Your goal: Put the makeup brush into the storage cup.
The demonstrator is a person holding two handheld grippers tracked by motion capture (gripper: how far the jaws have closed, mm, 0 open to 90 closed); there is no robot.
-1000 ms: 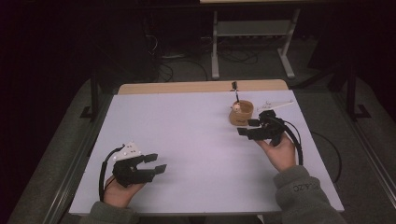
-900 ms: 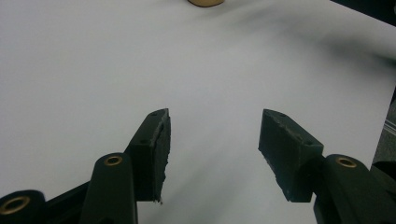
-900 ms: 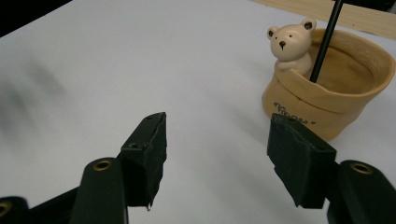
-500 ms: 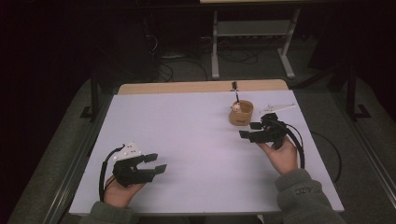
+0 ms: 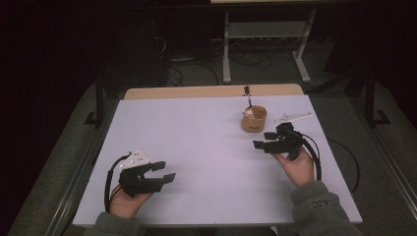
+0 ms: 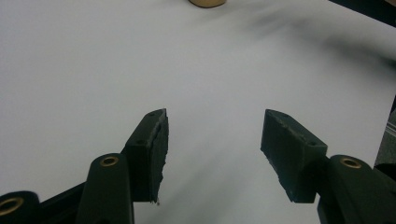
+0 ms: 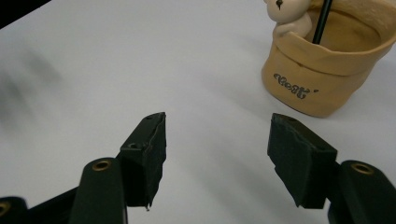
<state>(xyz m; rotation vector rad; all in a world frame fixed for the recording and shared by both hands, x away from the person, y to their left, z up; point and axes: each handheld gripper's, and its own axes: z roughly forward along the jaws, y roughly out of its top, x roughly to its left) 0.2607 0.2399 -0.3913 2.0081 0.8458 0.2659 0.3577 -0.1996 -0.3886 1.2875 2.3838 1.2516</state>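
While both tongs are gaping wide w/ nothing held, I'm hovering my right gripper (image 5: 263, 139) near the tan cup (image 5: 254, 119); left gripper (image 5: 164, 171) is idling, grab not begun.

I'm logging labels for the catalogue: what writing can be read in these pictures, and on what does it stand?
"cle8t'" or similar, in dark curly letters on the front of the tan pot; the exact letters are hard to make out.
Pale letters on the grey sleeve cuff: too small to read.
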